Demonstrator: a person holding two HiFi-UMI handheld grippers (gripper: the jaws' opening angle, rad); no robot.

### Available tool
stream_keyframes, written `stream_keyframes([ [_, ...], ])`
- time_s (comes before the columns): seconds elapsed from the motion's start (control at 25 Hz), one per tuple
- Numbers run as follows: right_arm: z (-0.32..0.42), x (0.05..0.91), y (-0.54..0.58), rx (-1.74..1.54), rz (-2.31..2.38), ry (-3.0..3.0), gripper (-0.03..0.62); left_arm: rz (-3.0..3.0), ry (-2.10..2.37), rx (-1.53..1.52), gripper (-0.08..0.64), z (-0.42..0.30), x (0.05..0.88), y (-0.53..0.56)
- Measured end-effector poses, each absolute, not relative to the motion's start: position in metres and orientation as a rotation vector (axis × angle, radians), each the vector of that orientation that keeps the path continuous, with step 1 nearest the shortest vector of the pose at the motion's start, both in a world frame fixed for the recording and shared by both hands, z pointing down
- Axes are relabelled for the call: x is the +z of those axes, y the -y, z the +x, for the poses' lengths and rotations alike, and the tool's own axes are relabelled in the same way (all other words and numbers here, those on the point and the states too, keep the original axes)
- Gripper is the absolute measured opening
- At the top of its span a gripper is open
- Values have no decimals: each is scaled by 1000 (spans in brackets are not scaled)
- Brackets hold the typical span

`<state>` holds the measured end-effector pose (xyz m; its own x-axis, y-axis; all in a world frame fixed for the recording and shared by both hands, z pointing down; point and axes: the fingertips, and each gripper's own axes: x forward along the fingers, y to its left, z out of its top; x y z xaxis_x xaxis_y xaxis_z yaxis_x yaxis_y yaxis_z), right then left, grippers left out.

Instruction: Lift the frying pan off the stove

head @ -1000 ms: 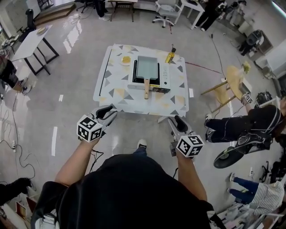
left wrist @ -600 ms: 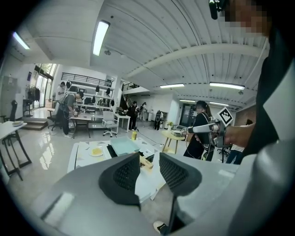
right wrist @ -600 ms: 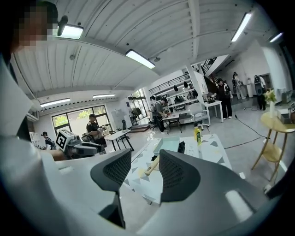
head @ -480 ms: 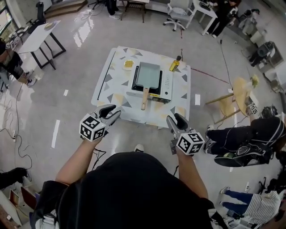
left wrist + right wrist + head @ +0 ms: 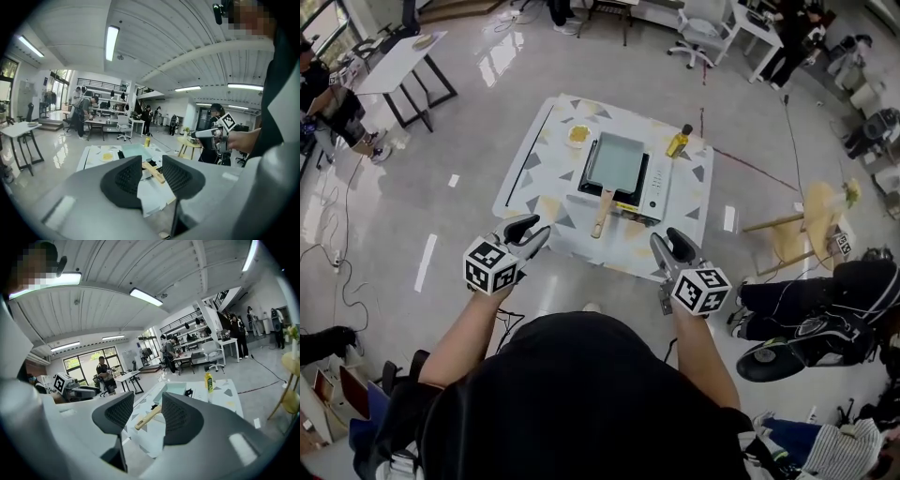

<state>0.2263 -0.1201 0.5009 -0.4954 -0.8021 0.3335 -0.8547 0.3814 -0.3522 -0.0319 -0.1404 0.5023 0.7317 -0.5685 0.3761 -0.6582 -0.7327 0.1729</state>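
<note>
Pan [image 5: 615, 159] (on stove [image 5: 654, 181]) lies beyond right hand-held gripper [image 5: 667, 241].

We are in a big open workroom, part office and part lab, not a home kitchen. The floor [image 5: 469, 131] is bare and glossy, with white desks [image 5: 398, 56] and wheeled office chairs [image 5: 708, 19] along the edges. Overhead we see a ribbed ceiling [image 5: 164, 28] with long strip lights [image 5: 111, 42], and farther off a gallery with a railing [image 5: 101, 84] and tall windows [image 5: 89, 363]. People [image 5: 84, 115] work at the desks. The only cooking gear is a small stove [image 5: 654, 183] on a low table [image 5: 534, 178] (set alone in the middle of the floor).
</note>
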Motion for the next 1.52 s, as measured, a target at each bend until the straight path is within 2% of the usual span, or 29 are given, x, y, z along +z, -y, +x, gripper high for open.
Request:
stream_keyframes([
  [0.68,231,507,172,764,1458,2543,219,2598,972,454,133,-19,511,174],
  [1.52,194,519,243,873,1671,2373,225,2676,516,521,143,-2,535,285],
])
